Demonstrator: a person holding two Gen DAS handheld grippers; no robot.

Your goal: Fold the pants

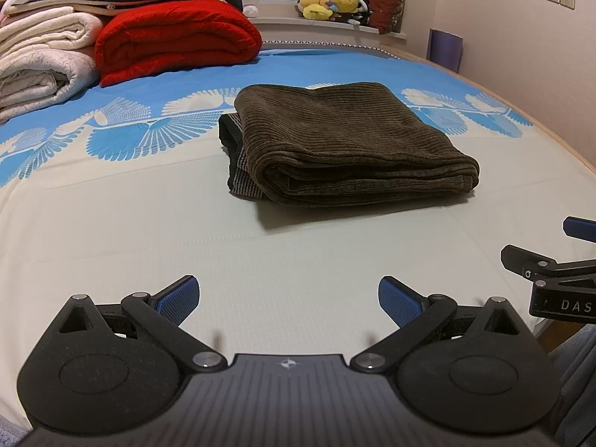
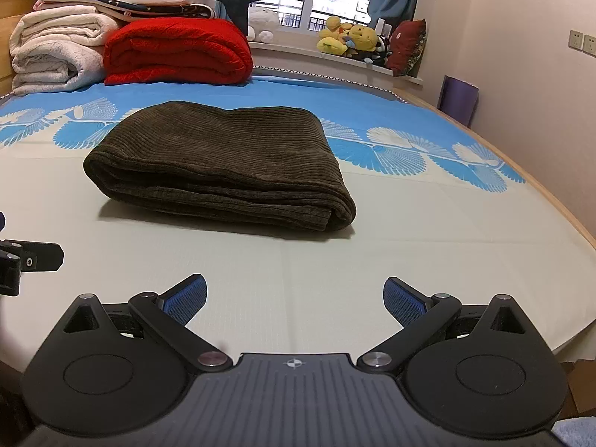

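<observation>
Dark brown corduroy pants (image 1: 346, 141) lie folded in a compact stack on the bed; they also show in the right wrist view (image 2: 219, 160). A striped waistband edge peeks out at the stack's left side in the left wrist view. My left gripper (image 1: 288, 300) is open and empty, low over the pale sheet, well short of the pants. My right gripper (image 2: 294, 300) is open and empty, also short of the pants. Part of the right gripper (image 1: 551, 272) shows at the right edge of the left wrist view, and part of the left gripper (image 2: 26, 257) at the left edge of the right wrist view.
The bed sheet (image 1: 149, 223) is pale with a blue fan pattern farther back. A red folded quilt (image 1: 175, 37) and white blankets (image 1: 41, 63) are stacked at the back left. Plush toys (image 1: 331, 3) sit on the window sill. The bed's wooden edge (image 2: 551, 193) runs along the right.
</observation>
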